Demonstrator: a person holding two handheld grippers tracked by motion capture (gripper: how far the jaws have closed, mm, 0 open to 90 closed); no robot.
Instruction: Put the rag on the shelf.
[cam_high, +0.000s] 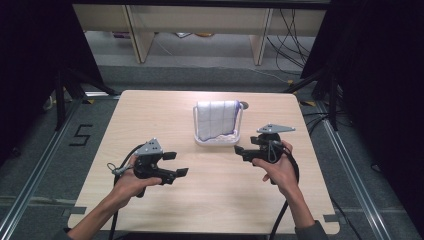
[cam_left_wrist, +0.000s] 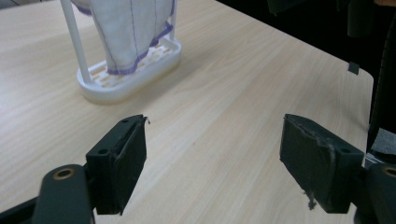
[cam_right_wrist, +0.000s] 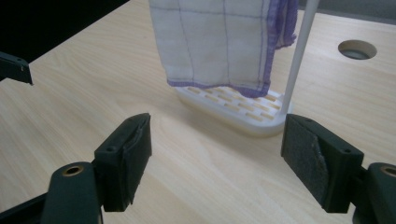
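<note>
On the left, the left gripper (cam_high: 172, 166) is held over the bare worktop (cam_high: 210, 200) with its fingers (cam_left_wrist: 119, 163) spread and nothing between them. At the middle, toward the far edge, a white checked dishcloth (cam_high: 216, 119) with purple trim is draped over a white towel rack (cam_high: 218, 140), untouched. On the right, the right gripper (cam_high: 245, 150) is seen just beside the rack, fingers (cam_right_wrist: 126, 156) likewise spread, empty. The work is judged barely begun: grasping the cloth is left.

A light wooden table (cam_high: 165, 110) with rounded corners stood on grey carpet (cam_high: 30, 150). Beyond its far edge, pale shelving legs (cam_high: 137, 37) rose from the floor, with black cables (cam_high: 292, 42) trailing at far right. Dark curtains (cam_high: 30, 60) flanked both sides.
</note>
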